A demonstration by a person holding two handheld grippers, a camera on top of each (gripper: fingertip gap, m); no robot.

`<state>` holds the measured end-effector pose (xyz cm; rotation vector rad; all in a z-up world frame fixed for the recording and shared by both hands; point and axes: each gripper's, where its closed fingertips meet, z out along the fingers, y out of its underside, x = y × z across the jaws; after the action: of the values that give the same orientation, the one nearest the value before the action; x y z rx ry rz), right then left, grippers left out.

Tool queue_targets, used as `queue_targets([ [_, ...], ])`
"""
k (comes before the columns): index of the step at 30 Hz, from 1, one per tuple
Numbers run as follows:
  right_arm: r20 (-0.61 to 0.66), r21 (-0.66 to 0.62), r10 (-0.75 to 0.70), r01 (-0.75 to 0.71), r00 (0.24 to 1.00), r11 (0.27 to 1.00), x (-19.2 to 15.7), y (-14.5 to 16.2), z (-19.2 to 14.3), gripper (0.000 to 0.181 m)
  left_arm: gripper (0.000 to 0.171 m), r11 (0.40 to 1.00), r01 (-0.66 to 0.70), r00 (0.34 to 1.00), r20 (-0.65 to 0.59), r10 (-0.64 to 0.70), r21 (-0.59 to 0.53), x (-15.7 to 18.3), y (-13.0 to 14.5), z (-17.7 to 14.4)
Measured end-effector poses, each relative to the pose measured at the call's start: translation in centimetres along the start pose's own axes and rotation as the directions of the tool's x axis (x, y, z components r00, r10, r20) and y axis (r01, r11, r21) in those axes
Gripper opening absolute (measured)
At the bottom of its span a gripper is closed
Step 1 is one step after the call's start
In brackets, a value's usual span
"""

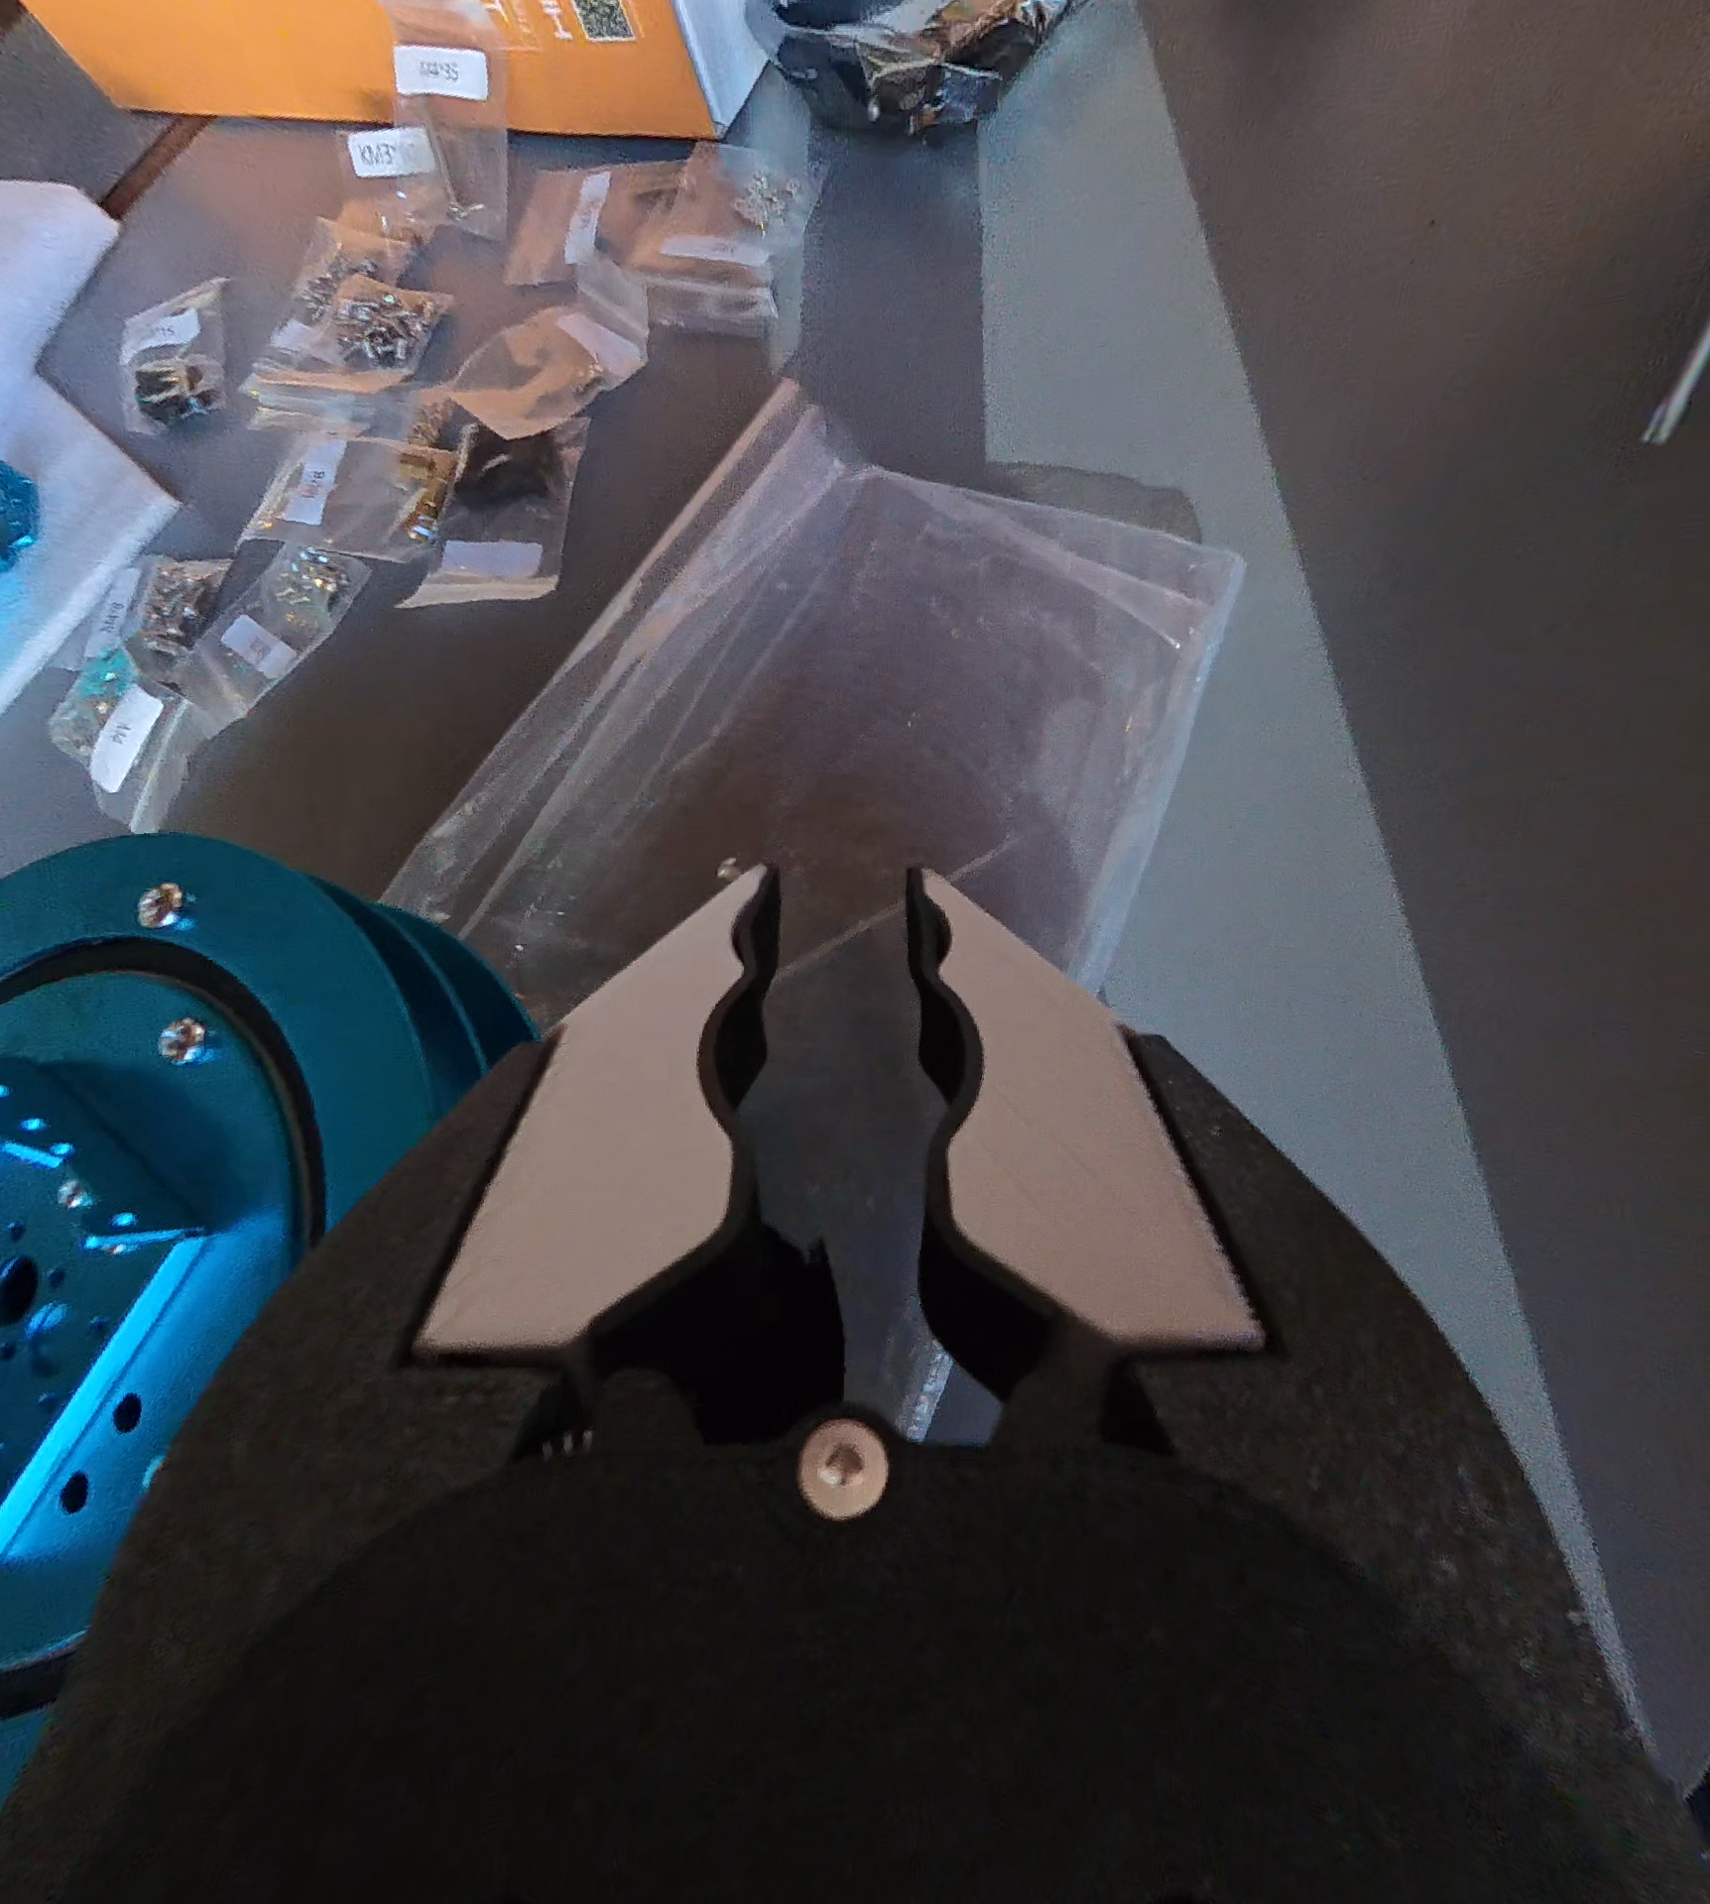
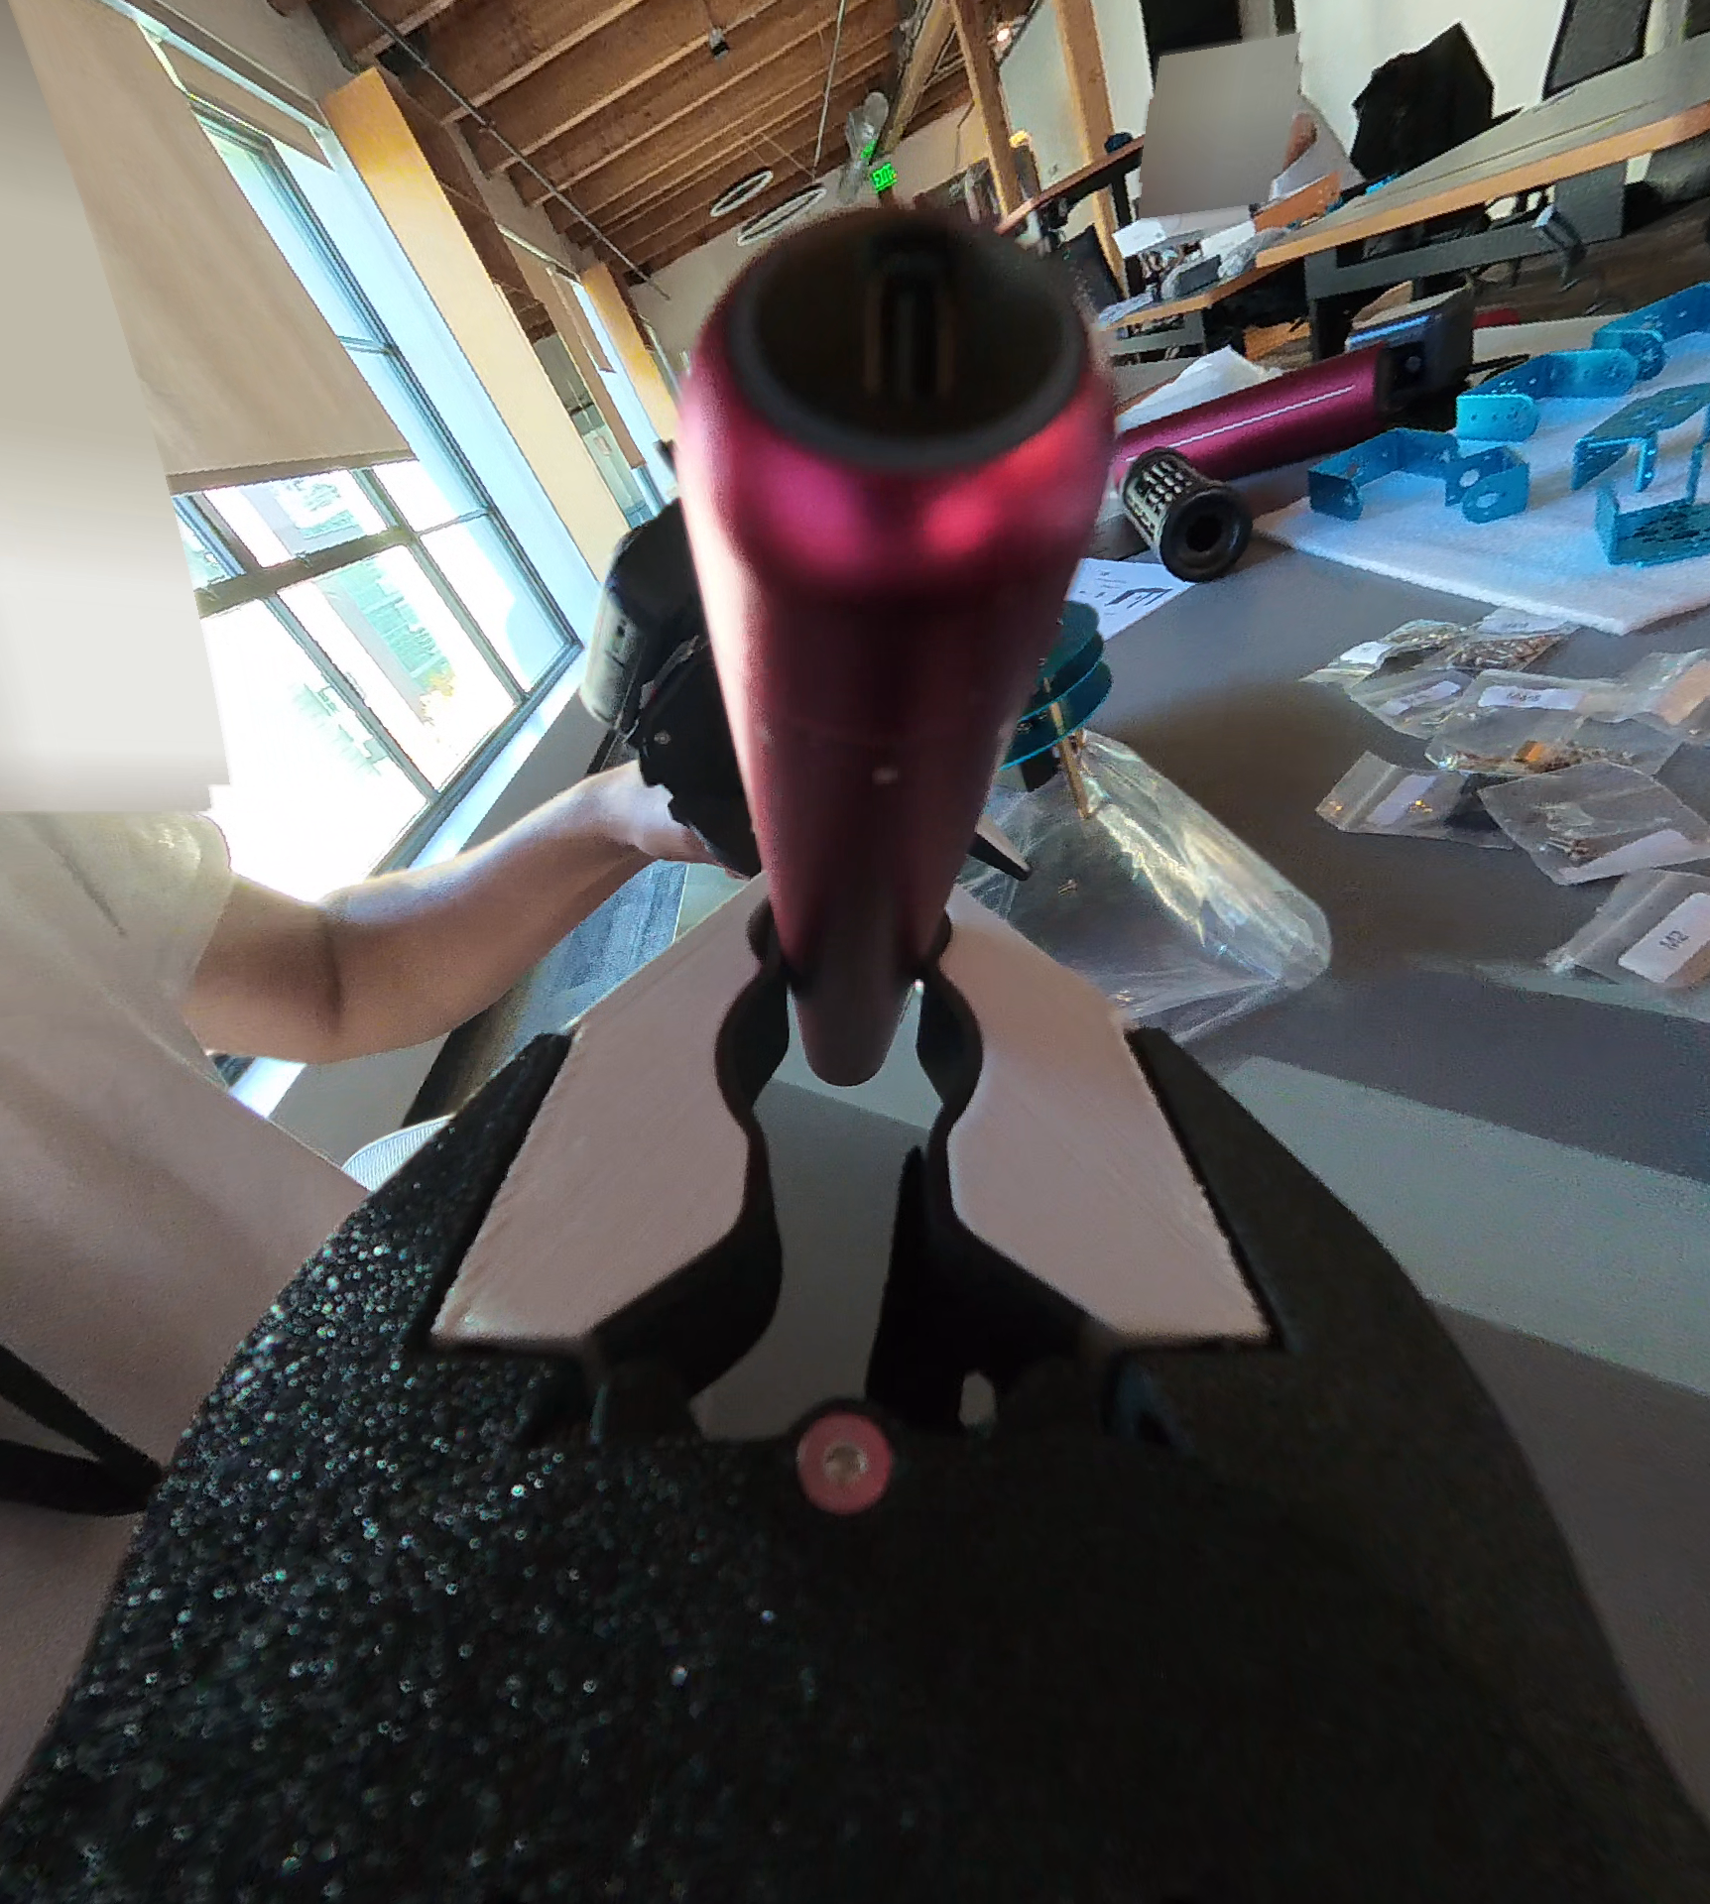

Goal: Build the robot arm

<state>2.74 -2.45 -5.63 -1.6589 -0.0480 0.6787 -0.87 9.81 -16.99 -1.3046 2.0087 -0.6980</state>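
The right gripper (image 2: 849, 953) pinches a red tube (image 2: 866, 659) near its lower end, the tube rising past the jaws; the left gripper (image 1: 843, 891) has its jaws spread, holding nothing, above a clear plastic bag (image 1: 892, 659); a blue metal ring (image 1: 243, 989) sits just left of them, small screw packets (image 1: 367, 433) farther ahead-left.

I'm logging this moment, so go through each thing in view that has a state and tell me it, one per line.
Left tongs: open, empty, over the clear plastic bag.
Right tongs: shut on the red tube, held near its lower end.
Red tube: lifted, open end toward the camera.
Clear plastic bag: lying flat on the table.
Small hardware bags: lying scattered.
Second red tube: lying on its side.
Teal round assembly: beside the left tongs.
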Motion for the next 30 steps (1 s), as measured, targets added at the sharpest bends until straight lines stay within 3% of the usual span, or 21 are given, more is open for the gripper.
queue_targets([
  [4,0.020,-0.016,-0.003,0.003,1.000,1.000,-0.2,0.0,0.4,0.018,0.021,0.998,0.053,0.993,0.104,-0.050,-0.019,-1.5,-0.2,0.8],
  [10,0.075,0.017,0.048,-0.050,0.996,0.999,0.0,-0.4,0.7,0.018,0.025,0.965,0.259,0.922,0.308,-0.233,-0.047,-2.2,1.0,0.6],
  [18,0.116,-0.026,0.045,-0.042,0.992,0.999,-0.5,-0.2,1.6,0.018,0.028,0.832,0.551,0.780,0.311,-0.542,0.066,-2.8,0.4,0.9],
  [23,0.145,-0.058,0.042,-0.034,0.989,0.998,-1.0,0.2,1.9,0.018,0.028,0.838,0.546,0.780,0.362,-0.510,0.003,-2.6,0.7,1.9],
  [27,0.161,-0.078,0.053,-0.041,0.985,0.996,-1.3,0.7,2.0,0.018,0.014,0.841,0.542,0.802,0.307,-0.512,-0.013,-2.1,0.4,2.2],
  [30,0.170,-0.085,0.061,-0.047,0.984,0.995,-1.4,0.9,2.0,0.018,0.013,0.839,0.543,0.810,0.285,-0.514,-0.029,-2.0,0.3,2.3],
])
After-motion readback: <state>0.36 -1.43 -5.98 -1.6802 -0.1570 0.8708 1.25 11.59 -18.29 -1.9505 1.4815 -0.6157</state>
